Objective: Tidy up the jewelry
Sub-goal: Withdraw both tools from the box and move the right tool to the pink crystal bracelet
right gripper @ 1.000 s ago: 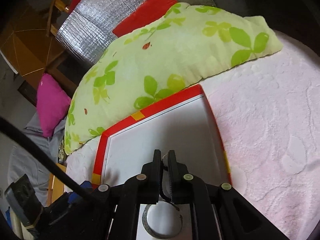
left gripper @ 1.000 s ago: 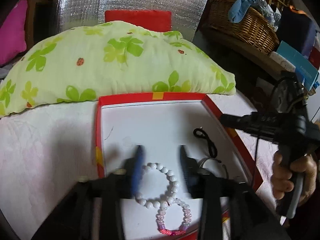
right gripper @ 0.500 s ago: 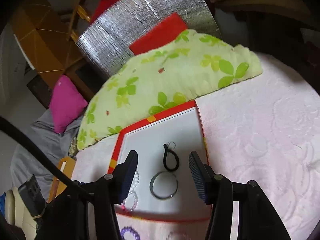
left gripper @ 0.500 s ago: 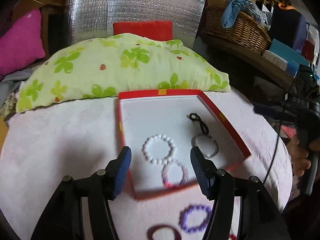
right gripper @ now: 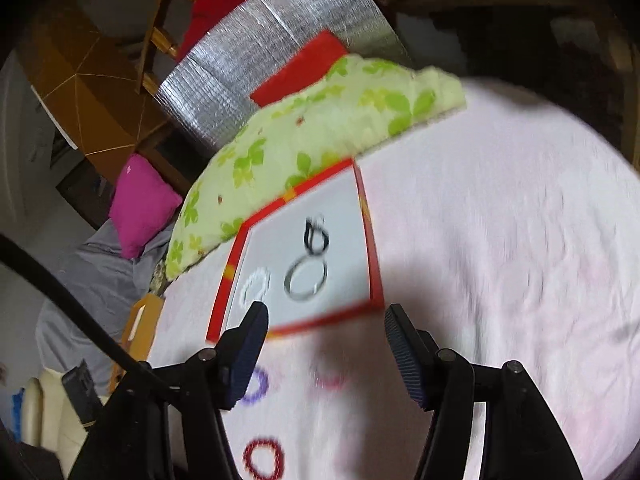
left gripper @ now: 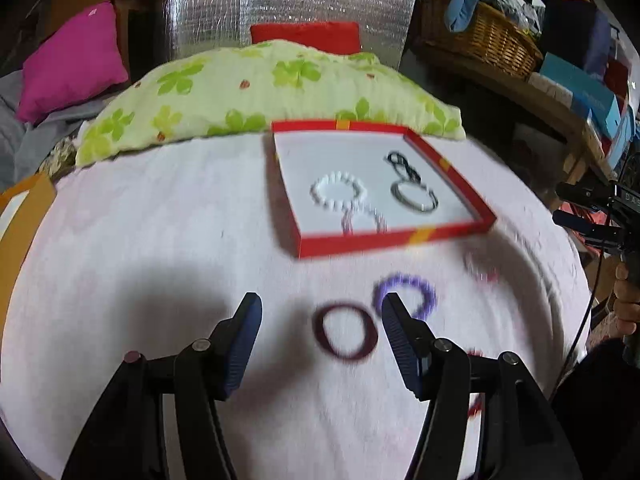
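A shallow red box [left gripper: 392,240] with a white floor lies on the pale pink cloth. In it are a white bead bracelet [left gripper: 336,192], a pink bead bracelet [left gripper: 364,222], a metal bangle [left gripper: 416,198] and a black cord [left gripper: 402,162]. On the cloth in front of it lie a dark red bracelet [left gripper: 346,330] and a purple bracelet [left gripper: 404,294]. My left gripper [left gripper: 320,316] hovers open over the dark red bracelet, holding nothing. My right gripper [right gripper: 324,318] is near the box's front rim [right gripper: 320,322], its jaws opening with nothing between them.
A green floral pillow [left gripper: 260,92] lies behind the box, a magenta cushion [left gripper: 72,60] to the far left. A wicker basket [left gripper: 480,36] stands on a shelf at the right. An orange box [left gripper: 20,216] sits at the left edge. A blurred pink item [left gripper: 480,270] lies right of the purple bracelet.
Both grippers have pulled back out of the box toward the near cloth. The right gripper went from shut to open, leaving the black cord in the box. The left jaws widened.
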